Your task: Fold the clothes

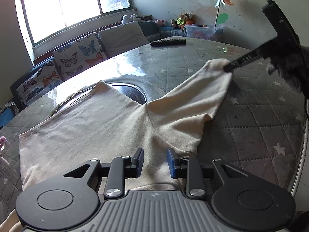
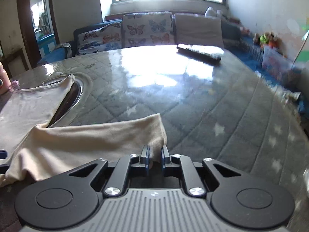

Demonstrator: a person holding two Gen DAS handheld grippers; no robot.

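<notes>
Here the shirt [image 1: 100,127], a cream long-sleeved garment, lies spread on the round table [image 1: 260,116], its body nearest the left gripper [image 1: 155,163] and one sleeve [image 1: 193,96] stretched out toward the far right. The right gripper [image 2: 154,157] is clamped on the cuff end of that sleeve: in the right wrist view the cloth bunches between the two nearly closed pads, and in the left wrist view the same gripper [image 1: 227,68] is seen gripping the sleeve tip just above the table. The left gripper stands partly apart over the shirt's body; cloth shows in the gap between its pads, but whether they press on it cannot be told. The step in hand appears to be the sleeve fold: the sleeve is pulled straight and ready to be carried inward. The next move would call for bringing the cuff across onto the body while the left gripper keeps the body from sliding, then laying the sleeve flat without creases. The shirt's far edge overlaps a dark round recess [image 1: 133,92] in the table. A remote [image 1: 168,42] lies well apart at the far side. Pale lettering runs along the right gripper's finger in the left wrist view, too blurred to read; no brand or label is legible elsewhere.
</notes>
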